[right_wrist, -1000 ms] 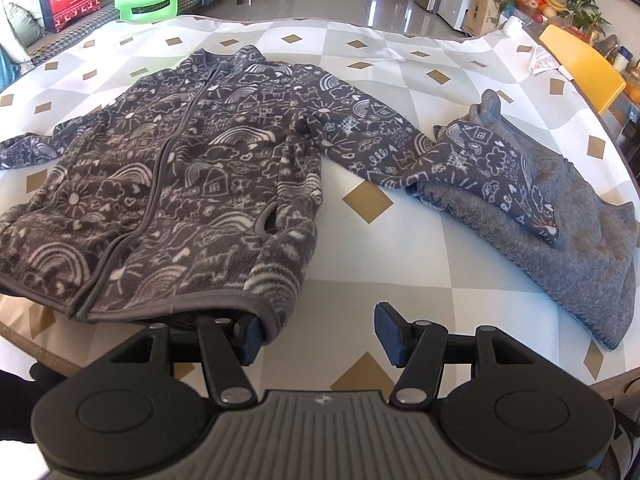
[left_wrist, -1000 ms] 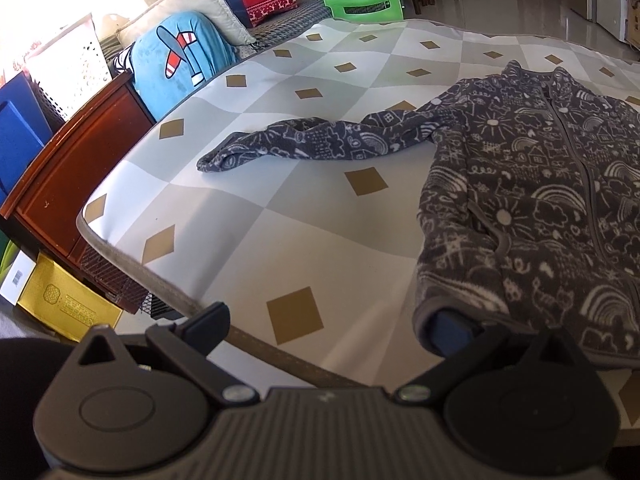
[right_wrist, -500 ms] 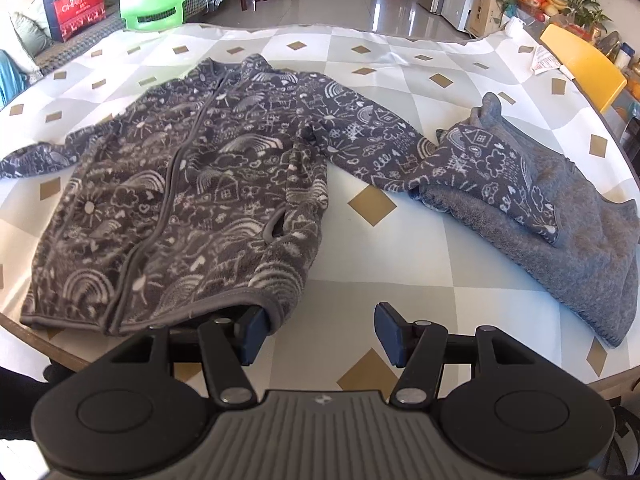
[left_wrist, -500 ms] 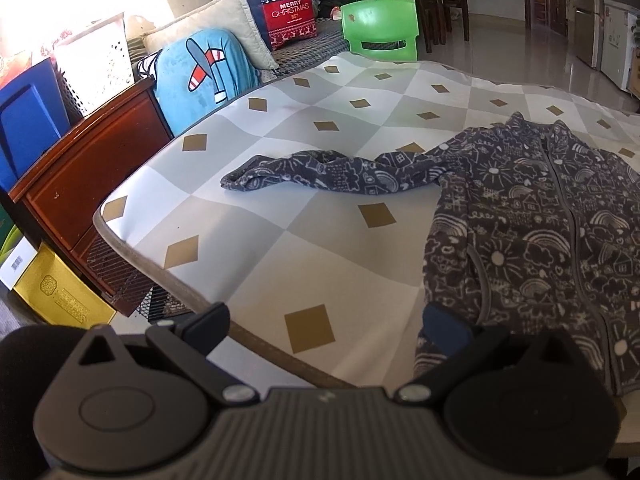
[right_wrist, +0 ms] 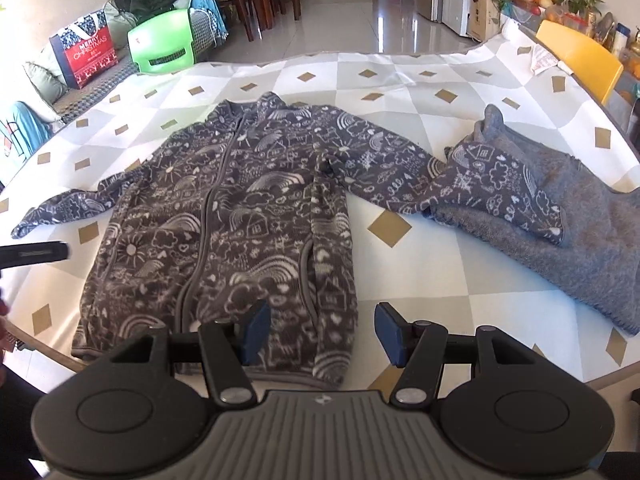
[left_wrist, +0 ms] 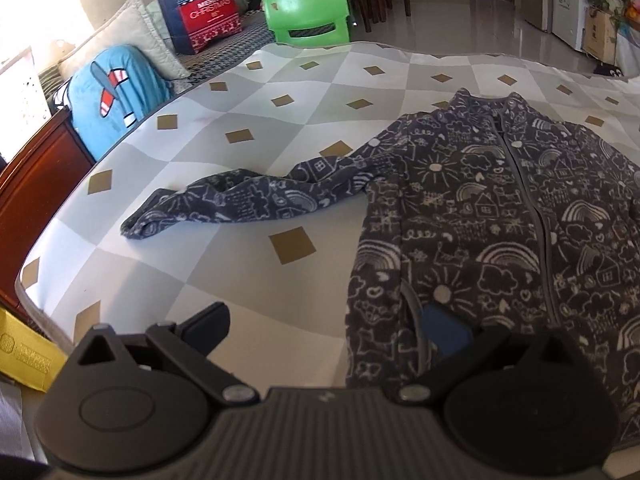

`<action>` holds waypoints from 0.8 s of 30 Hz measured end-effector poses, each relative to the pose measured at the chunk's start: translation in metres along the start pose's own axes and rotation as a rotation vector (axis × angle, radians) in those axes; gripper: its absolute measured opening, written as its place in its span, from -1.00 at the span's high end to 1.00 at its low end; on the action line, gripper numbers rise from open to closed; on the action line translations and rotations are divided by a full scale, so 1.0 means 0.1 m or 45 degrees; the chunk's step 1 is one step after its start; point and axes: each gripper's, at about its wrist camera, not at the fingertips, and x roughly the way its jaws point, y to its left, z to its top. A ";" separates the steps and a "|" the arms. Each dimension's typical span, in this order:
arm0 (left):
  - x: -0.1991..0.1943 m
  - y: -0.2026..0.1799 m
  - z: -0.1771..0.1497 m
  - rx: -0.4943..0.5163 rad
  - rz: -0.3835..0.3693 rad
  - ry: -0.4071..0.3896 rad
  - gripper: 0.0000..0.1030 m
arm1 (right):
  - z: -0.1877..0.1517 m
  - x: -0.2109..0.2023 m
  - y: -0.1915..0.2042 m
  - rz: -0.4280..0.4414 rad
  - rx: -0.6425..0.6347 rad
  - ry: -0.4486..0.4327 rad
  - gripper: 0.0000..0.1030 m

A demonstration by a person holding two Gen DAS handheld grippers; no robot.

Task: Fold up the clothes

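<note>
Folding barely begun on the diamond-patterned counter (right_wrist: 420, 264).
Dark grey doodle-print fleece jacket (right_wrist: 224, 224) is laid flat, zipped, both sleeves outspread, nothing folded; left gripper (left_wrist: 324, 328) and right gripper (right_wrist: 320, 328) jaws are held apart, empty, at its hem.

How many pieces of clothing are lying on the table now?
2. The patterned jacket lies spread flat, zipper up, in the middle. The grey fleece garment lies bunched to its right, under the end of the jacket's sleeve. Another could be hidden beneath it.
</note>
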 end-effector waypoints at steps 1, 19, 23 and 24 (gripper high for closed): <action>0.10 -0.06 0.02 0.025 -0.003 0.010 -1.00 | 0.02 0.00 0.01 0.007 0.008 -0.001 -0.09; 1.05 -0.30 0.13 0.108 0.181 0.074 -1.00 | 0.21 0.93 0.16 -0.030 -0.015 0.185 -0.09; 1.13 -0.27 0.15 0.100 0.267 0.080 -1.00 | 0.16 1.02 0.04 -0.057 0.012 0.194 -0.09; 1.15 -0.24 0.16 0.075 0.258 0.087 -1.00 | 0.14 1.04 -0.01 -0.041 0.049 0.204 -0.09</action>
